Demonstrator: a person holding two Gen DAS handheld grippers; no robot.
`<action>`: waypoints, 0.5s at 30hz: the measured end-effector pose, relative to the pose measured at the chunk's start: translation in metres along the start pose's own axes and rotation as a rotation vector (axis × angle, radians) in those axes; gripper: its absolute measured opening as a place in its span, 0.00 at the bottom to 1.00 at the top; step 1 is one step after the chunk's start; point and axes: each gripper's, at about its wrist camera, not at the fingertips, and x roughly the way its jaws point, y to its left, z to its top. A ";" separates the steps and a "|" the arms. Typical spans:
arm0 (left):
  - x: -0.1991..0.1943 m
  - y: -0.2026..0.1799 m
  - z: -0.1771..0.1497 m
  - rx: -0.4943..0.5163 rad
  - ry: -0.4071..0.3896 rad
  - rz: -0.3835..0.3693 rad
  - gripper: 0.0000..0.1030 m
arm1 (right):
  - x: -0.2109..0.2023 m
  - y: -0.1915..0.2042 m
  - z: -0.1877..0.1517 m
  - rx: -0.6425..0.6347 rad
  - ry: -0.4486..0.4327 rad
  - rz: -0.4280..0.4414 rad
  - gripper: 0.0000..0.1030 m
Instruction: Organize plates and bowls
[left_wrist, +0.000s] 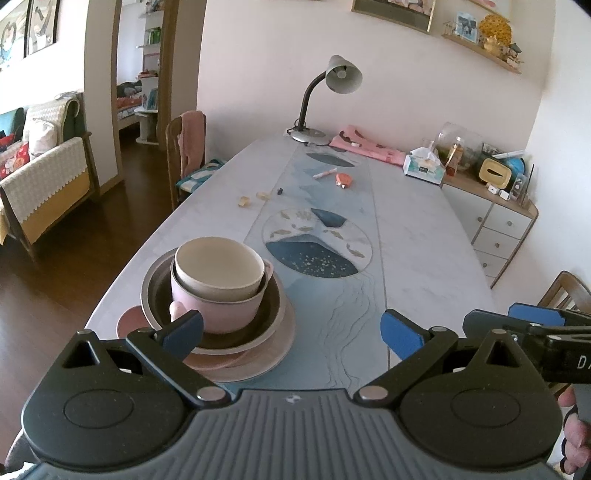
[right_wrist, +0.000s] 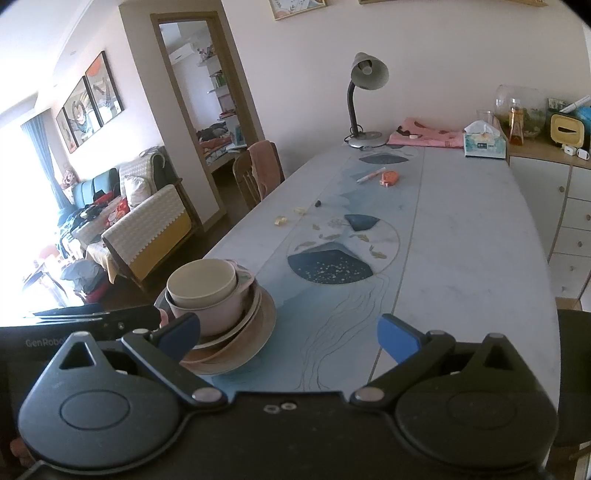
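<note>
A stack of dishes stands near the table's left front edge. A cream bowl (left_wrist: 220, 267) (right_wrist: 201, 282) sits nested in a pink bowl (left_wrist: 225, 310) (right_wrist: 218, 314), which rests in a dark-lined grey bowl (left_wrist: 269, 321) on pink plates (left_wrist: 258, 362) (right_wrist: 255, 332). My left gripper (left_wrist: 291, 334) is open, its left finger in front of the stack and nothing between the fingers. My right gripper (right_wrist: 290, 336) is open too, just right of the stack. The right gripper (left_wrist: 524, 325) also shows at the right edge of the left wrist view.
On the long marble table (left_wrist: 417, 243) lie a desk lamp (left_wrist: 332, 96), a pink cloth (left_wrist: 365, 146), a tissue box (left_wrist: 423, 166), a pen and small bits. Wooden chairs (left_wrist: 184, 147) stand at the left side; a white cabinet (left_wrist: 495, 229) at the right.
</note>
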 end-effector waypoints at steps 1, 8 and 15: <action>0.000 -0.001 0.001 0.001 0.000 -0.001 1.00 | 0.000 0.000 0.000 0.000 -0.002 0.000 1.00; 0.004 -0.004 0.002 0.009 0.008 -0.005 1.00 | 0.000 -0.005 -0.002 0.000 0.006 0.012 1.00; 0.007 -0.004 0.006 0.010 0.009 0.004 1.00 | 0.000 -0.007 -0.001 -0.003 0.006 0.018 1.00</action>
